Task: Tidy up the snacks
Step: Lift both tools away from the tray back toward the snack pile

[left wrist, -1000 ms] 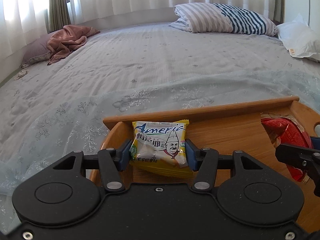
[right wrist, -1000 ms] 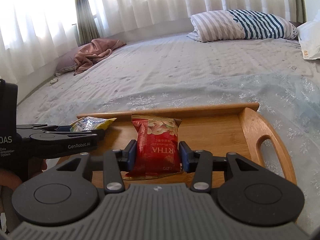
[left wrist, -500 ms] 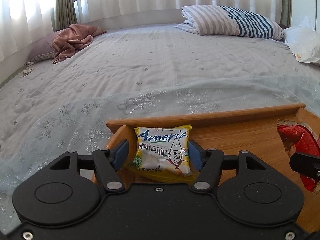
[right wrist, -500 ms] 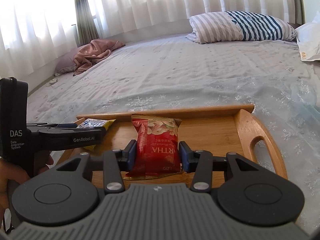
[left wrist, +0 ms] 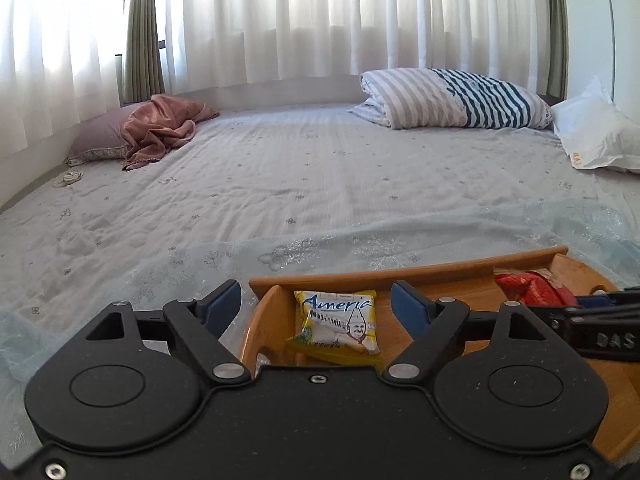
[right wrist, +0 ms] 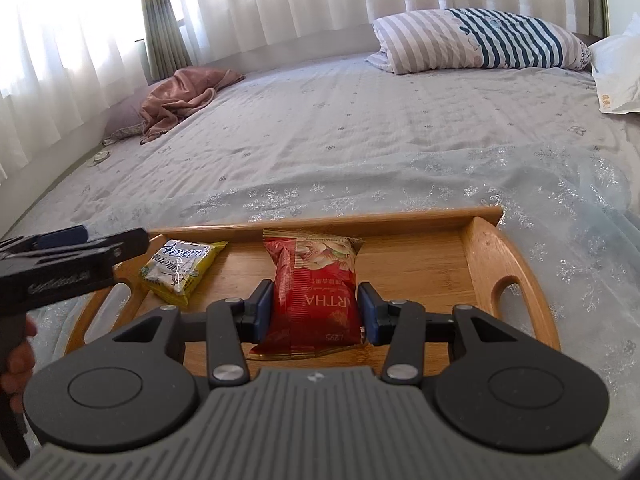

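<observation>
Red snack packet [right wrist: 316,292] lies lengthwise along the right gripper [right wrist: 316,312], apparently pinched between its pads on the wooden tray [right wrist: 508,248], while the left gripper [left wrist: 316,308] is opening, clear of the yellow packet [left wrist: 336,324].

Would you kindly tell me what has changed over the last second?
The left gripper let go of the yellow snack packet, its jaws opening, and drew back and up; the packet lies on the wooden tray. The right gripper stays clamped on the red snack bag.
</observation>
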`<action>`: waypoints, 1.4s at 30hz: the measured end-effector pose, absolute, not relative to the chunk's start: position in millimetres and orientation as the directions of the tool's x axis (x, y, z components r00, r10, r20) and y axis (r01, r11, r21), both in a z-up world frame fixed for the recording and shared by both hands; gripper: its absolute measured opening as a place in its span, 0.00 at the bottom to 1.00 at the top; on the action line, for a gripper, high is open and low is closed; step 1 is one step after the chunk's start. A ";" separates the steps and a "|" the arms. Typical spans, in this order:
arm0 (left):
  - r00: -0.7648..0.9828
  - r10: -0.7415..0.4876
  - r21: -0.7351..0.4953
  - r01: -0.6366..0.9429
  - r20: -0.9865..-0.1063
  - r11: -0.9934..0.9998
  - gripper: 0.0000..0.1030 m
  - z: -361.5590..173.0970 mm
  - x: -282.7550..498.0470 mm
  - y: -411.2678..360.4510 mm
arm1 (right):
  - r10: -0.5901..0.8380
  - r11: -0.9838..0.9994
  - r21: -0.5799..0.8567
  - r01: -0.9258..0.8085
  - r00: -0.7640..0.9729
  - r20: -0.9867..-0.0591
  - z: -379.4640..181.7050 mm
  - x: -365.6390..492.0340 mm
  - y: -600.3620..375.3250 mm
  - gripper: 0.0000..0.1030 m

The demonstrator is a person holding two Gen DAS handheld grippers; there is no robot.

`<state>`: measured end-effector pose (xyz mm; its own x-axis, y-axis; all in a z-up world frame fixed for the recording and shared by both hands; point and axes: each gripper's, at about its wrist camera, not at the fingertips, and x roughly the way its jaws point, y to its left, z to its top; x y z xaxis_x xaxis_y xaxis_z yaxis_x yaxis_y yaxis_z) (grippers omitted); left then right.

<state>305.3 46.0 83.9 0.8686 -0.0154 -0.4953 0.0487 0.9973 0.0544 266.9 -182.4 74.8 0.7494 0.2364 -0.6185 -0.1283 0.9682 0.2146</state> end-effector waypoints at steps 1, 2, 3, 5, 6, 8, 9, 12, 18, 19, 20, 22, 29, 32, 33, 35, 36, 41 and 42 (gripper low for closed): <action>0.872 -0.018 0.048 0.047 -0.490 0.998 0.79 84.2 295.2 47.7 | 0.234 0.969 0.207 -0.131 0.747 -0.622 74.7 269.4 -179.5 0.47; 0.873 -0.022 0.042 0.048 -0.487 0.998 0.79 84.0 285.2 49.2 | 0.233 0.971 0.197 -0.138 0.744 -0.627 75.0 271.7 -176.1 0.47; 0.873 -0.028 0.040 0.054 -0.486 0.998 0.79 83.7 275.7 50.3 | 0.235 0.971 0.189 -0.148 0.738 -0.632 75.5 273.9 -171.6 0.47; 0.876 -0.039 0.036 0.064 -0.481 0.997 0.80 83.9 254.9 54.6 | 0.255 0.967 0.193 -0.168 0.723 -0.643 76.1 278.1 -163.8 0.48; 0.877 -0.042 0.037 0.068 -0.478 0.997 0.81 84.4 247.7 55.6 | 0.264 0.964 0.197 -0.177 0.717 -0.645 76.4 280.0 -159.2 0.48; 0.884 -0.043 0.046 0.073 -0.465 0.996 0.84 84.8 229.9 58.0 | 0.262 0.965 0.190 -0.180 0.716 -0.647 76.5 283.4 -151.4 0.48; 0.887 -0.041 0.052 0.073 -0.460 0.996 0.84 84.8 221.4 59.0 | 0.257 0.966 0.184 -0.180 0.716 -0.649 75.9 285.3 -147.2 0.48; 0.884 -0.074 0.041 0.104 -0.462 0.994 0.85 84.7 200.8 63.1 | 0.249 0.969 0.167 -0.185 0.714 -0.655 72.7 291.6 -137.1 0.48; 0.879 -0.127 -0.011 0.137 -0.460 0.990 0.85 82.9 170.6 68.0 | 0.205 0.978 0.120 -0.170 0.696 -0.688 63.1 308.5 -120.8 0.48; 0.879 -0.130 -0.009 0.141 -0.458 0.990 0.85 82.3 167.6 67.9 | 0.206 0.978 0.121 -0.169 0.692 -0.692 62.0 310.5 -118.8 0.48; 0.880 -0.129 -0.003 0.144 -0.457 0.990 0.85 81.7 164.4 66.5 | 0.206 0.978 0.120 -0.172 0.688 -0.695 61.1 312.4 -116.5 0.49; 0.882 -0.122 0.009 0.141 -0.455 0.990 0.86 80.5 158.7 64.5 | 0.205 0.977 0.111 -0.180 0.679 -0.705 59.6 315.9 -110.0 0.49; 0.884 -0.142 -0.014 0.152 -0.445 0.988 0.86 82.1 147.7 66.1 | 0.170 0.981 0.059 -0.185 0.671 -0.721 54.3 325.4 -91.1 0.50; 0.895 -0.115 0.017 0.135 -0.431 0.991 0.88 83.6 144.1 65.9 | 0.162 0.981 0.045 -0.188 0.674 -0.721 54.5 327.0 -86.6 0.51; 0.895 -0.114 0.016 0.133 -0.431 0.991 0.88 83.9 143.8 66.9 | 0.165 0.980 0.046 -0.191 0.673 -0.721 54.7 327.3 -85.7 0.51; 0.892 -0.118 0.000 0.131 -0.437 0.991 0.88 84.4 142.5 69.5 | 0.169 0.980 0.052 -0.192 0.669 -0.723 54.7 328.0 -84.8 0.51; 0.891 -0.117 -0.006 0.127 -0.439 0.992 0.88 84.3 142.8 70.6 | 0.172 0.980 0.055 -0.193 0.668 -0.724 54.7 328.5 -84.2 0.51; 0.895 -0.101 0.010 0.117 -0.435 0.993 0.88 83.5 141.1 71.6 | 0.185 0.977 0.063 -0.203 0.661 -0.727 53.5 329.2 -79.9 0.56; 0.893 -0.103 0.007 0.118 -0.438 0.993 0.88 83.3 140.7 70.9 | 0.182 0.978 0.060 -0.202 0.662 -0.727 53.1 329.6 -79.1 0.56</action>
